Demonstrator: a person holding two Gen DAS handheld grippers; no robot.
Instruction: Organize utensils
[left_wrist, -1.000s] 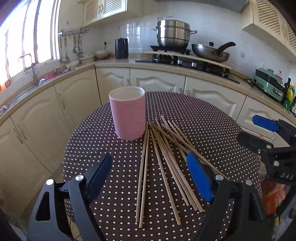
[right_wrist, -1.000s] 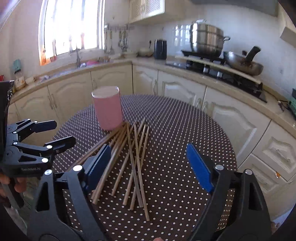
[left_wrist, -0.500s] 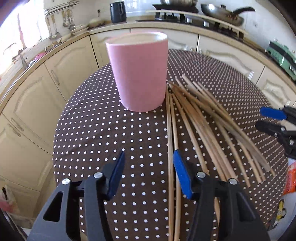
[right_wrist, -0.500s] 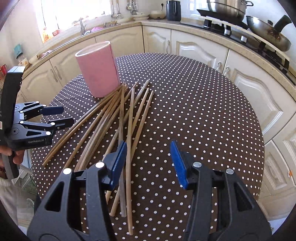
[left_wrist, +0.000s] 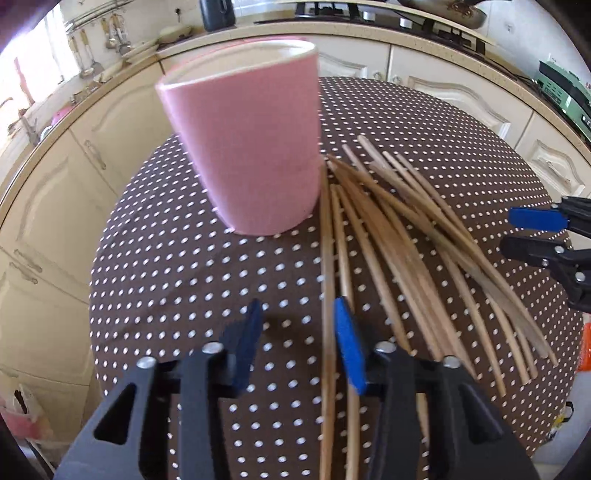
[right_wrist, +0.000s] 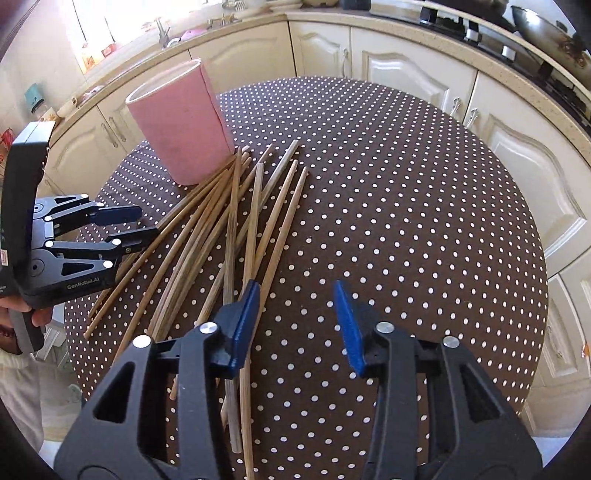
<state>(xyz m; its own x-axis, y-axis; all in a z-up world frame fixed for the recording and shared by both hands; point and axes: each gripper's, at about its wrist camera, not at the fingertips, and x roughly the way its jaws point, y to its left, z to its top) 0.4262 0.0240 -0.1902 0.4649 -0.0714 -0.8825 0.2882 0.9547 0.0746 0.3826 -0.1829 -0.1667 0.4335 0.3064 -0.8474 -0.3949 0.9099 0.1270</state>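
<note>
Right wrist — polka-dot table (right_wrist: 406, 221), perhaps round

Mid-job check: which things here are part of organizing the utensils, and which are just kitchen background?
Job items:
- wooden chopsticks, scattered on the dotted tablecloth
- pink cup, upright beside them
- left gripper and right gripper, jaws closing, nothing gripped

Background:
- frying pan
- hanging ladles
- green appliance

A pink cup (left_wrist: 251, 144) stands upright on the dotted table (left_wrist: 166, 266); chopsticks (left_wrist: 399, 236) fan out right of the cup. The left gripper (left_wrist: 297, 332), jaws closing, has one chopstick between them, untouched.
</note>
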